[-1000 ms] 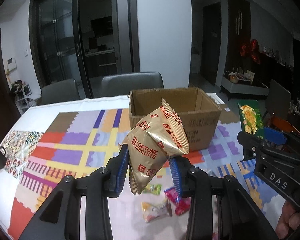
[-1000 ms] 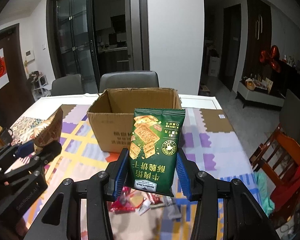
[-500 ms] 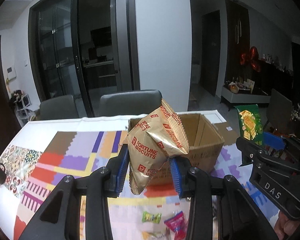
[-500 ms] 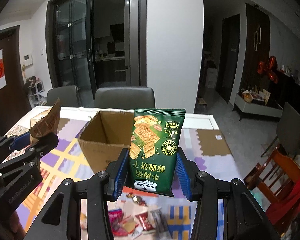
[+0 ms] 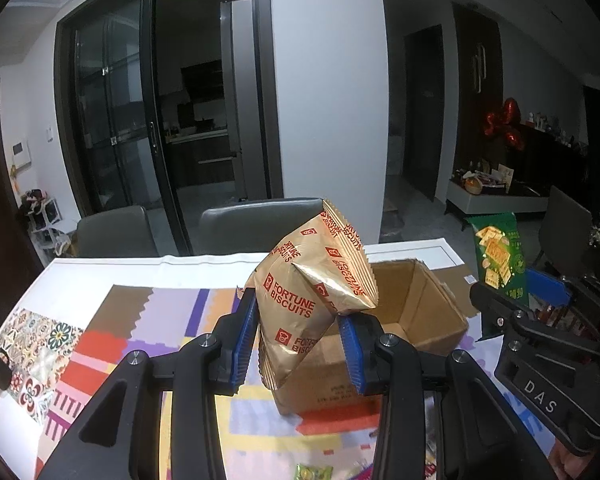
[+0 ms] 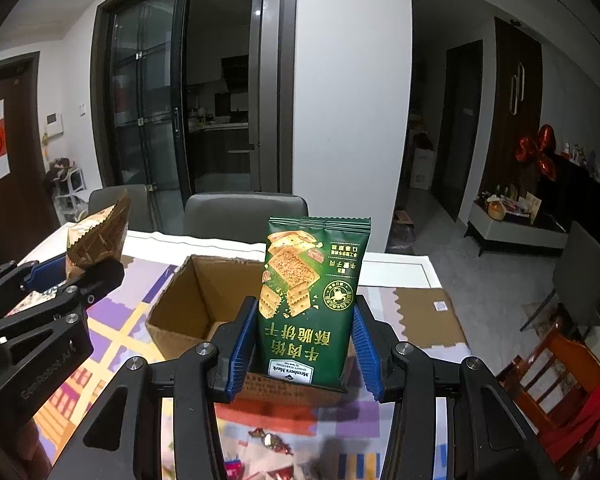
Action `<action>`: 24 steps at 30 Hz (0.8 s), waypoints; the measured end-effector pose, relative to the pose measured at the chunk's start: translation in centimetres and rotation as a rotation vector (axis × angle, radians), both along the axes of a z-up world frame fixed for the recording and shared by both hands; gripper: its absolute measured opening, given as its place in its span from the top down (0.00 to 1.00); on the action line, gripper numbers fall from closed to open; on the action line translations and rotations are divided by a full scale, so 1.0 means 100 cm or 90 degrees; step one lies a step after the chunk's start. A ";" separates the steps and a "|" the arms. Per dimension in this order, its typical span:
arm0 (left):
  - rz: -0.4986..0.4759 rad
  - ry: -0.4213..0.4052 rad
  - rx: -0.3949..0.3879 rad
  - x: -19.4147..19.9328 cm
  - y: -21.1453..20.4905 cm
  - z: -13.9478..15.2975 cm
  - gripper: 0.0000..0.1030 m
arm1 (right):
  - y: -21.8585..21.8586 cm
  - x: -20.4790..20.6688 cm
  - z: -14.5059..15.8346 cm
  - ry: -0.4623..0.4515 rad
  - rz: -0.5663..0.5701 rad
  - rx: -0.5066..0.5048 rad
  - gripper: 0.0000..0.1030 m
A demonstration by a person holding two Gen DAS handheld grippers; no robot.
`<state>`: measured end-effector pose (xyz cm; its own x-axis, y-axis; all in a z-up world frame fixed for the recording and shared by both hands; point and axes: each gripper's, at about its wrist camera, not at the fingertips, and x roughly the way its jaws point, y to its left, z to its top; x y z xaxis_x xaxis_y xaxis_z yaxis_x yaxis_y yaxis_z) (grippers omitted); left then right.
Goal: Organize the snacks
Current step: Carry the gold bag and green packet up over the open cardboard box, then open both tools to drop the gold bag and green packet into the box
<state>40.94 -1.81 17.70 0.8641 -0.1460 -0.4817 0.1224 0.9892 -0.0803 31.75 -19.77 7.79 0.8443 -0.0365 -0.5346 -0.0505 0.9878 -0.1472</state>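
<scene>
Tabletop cardboard box (image 5: 420,312) (contents unseen)

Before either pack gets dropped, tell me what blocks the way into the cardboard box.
Nothing visible does. The cardboard box stands open, flaps up, its visible interior bare. The left gripper holds the gold Fortune Biscuits bag and the right gripper holds the green cracker pack, both in the air near its opening. The two grippers are apart.

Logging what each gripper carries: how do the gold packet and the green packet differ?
The gold packet is puffy, creased and tilted; the green packet is flat and upright. Gold reads Fortune Biscuits in red; green shows crackers and Chinese text. Both are clamped above the cardboard box.
</scene>
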 end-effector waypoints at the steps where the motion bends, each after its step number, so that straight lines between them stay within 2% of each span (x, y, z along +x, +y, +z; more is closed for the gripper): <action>1: 0.002 -0.001 0.003 0.000 0.000 -0.003 0.62 | 0.001 0.005 0.000 0.005 0.003 0.003 0.54; 9: 0.007 0.010 0.000 0.022 -0.002 -0.012 0.62 | 0.001 0.031 -0.002 0.002 -0.005 -0.007 0.54; 17: 0.007 0.029 0.000 0.016 -0.006 -0.054 0.62 | 0.000 0.052 -0.012 0.009 -0.010 -0.018 0.54; 19: 0.004 0.038 -0.006 0.022 -0.007 -0.054 0.62 | 0.000 0.059 -0.016 0.014 -0.011 -0.018 0.54; 20: 0.006 0.043 -0.006 0.018 -0.008 -0.069 0.62 | 0.000 0.062 -0.018 0.018 -0.011 -0.020 0.54; 24: 0.008 0.059 -0.006 0.021 -0.008 -0.080 0.62 | -0.003 0.075 -0.027 0.038 -0.014 -0.017 0.54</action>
<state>43.02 -2.59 9.66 0.8180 -0.1408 -0.5578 0.1018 0.9897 -0.1007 39.29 -20.03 5.08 0.8100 -0.0700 -0.5823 -0.0379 0.9845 -0.1711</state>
